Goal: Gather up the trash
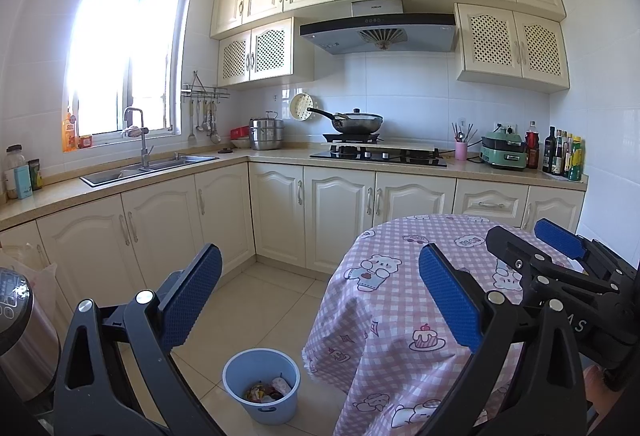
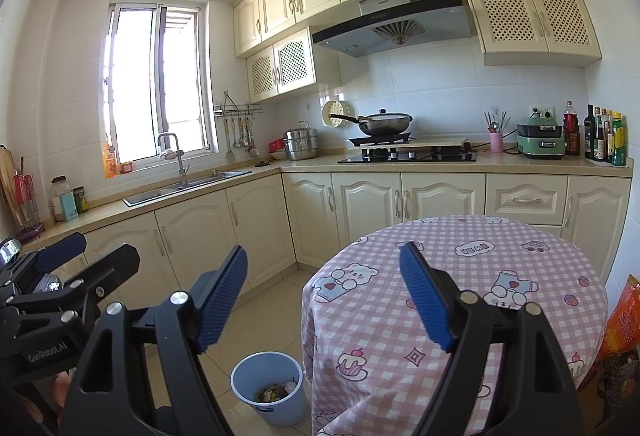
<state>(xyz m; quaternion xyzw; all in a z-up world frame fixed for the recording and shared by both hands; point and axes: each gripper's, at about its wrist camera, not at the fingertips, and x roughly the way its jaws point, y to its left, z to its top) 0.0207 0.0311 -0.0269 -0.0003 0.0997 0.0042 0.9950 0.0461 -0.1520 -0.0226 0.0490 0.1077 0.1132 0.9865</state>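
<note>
A light blue trash bin (image 1: 262, 384) stands on the tiled floor beside a round table with a pink checked cloth (image 1: 400, 300). Crumpled trash (image 1: 267, 391) lies in its bottom. The bin also shows in the right wrist view (image 2: 269, 386), with trash inside (image 2: 277, 393). My left gripper (image 1: 320, 264) is open and empty, held above the bin and the table's left edge. My right gripper (image 2: 324, 264) is open and empty, just right of the left one; it shows in the left wrist view (image 1: 520, 240). No trash shows on the tablecloth (image 2: 480, 276).
Cream cabinets and a counter run along the back and left, with a sink (image 1: 148, 168), a hob with a wok (image 1: 356, 122) and bottles (image 1: 564, 154). A steel appliance (image 1: 24, 332) stands at the left. An orange bag (image 2: 620, 332) leans at the right.
</note>
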